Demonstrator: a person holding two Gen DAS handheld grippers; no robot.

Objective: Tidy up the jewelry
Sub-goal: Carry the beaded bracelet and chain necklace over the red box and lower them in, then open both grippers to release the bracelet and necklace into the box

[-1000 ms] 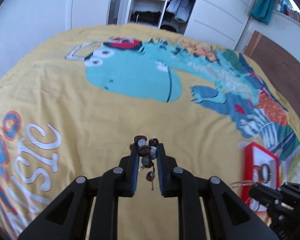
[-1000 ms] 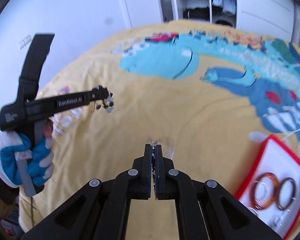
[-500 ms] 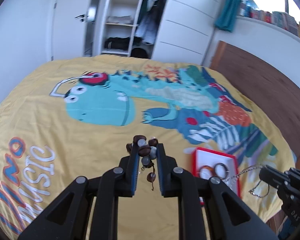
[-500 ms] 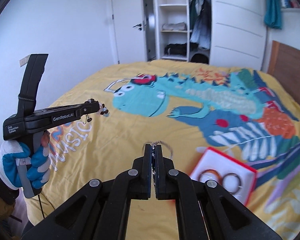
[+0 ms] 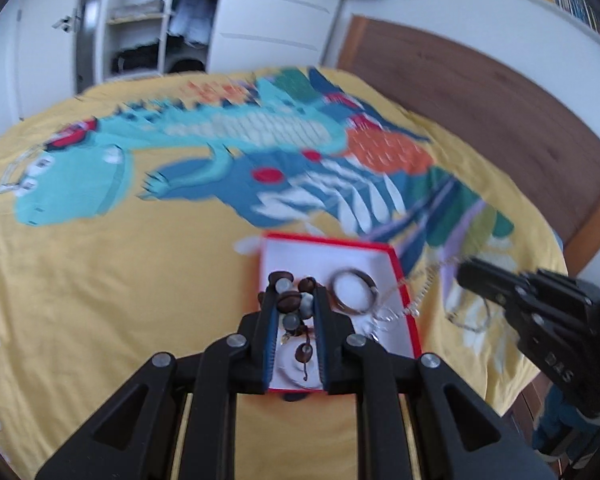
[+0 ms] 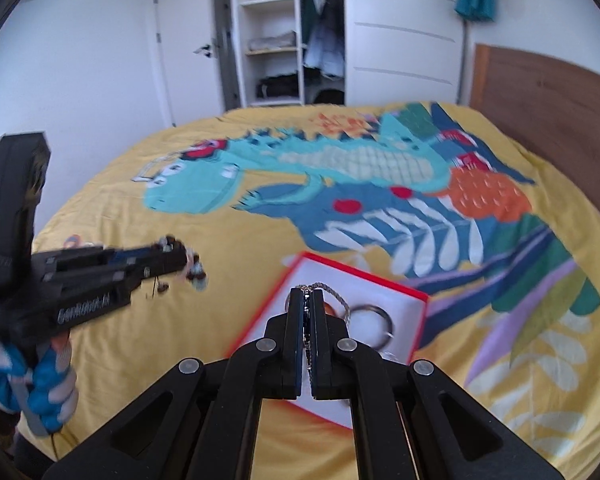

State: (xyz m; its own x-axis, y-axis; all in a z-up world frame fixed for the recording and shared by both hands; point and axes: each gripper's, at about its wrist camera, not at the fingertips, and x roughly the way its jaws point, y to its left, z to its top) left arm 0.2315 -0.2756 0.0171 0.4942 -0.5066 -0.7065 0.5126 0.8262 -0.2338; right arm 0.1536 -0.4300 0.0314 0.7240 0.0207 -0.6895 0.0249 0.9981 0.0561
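My left gripper point(image 5: 295, 294) is shut on a bracelet of brown and grey beads point(image 5: 290, 302), with a few beads dangling below the pads. It hangs over the near left part of the red box point(image 5: 328, 240) with the white inside, where a dark bangle point(image 5: 354, 292) lies. My right gripper point(image 6: 308, 292) is shut on a thin silver chain point(image 6: 334, 296) above the same box point(image 6: 364, 276). In the left wrist view the right gripper point(image 5: 464, 270) comes in from the right, and the chain point(image 5: 420, 296) droops over the box's right rim. Blur hides the finer pieces.
The box rests on a yellow bedspread point(image 5: 100, 280) with a dinosaur print. A wooden headboard point(image 5: 480, 92) runs along the right. An open wardrobe point(image 6: 280, 40) stands behind the bed. A gloved hand point(image 6: 40, 380) holds the left gripper point(image 6: 182, 258) at the left.
Both grippers have swung to the right across the bed, each with its piece still held. The red box, earlier at the far right, now lies right under their tips.
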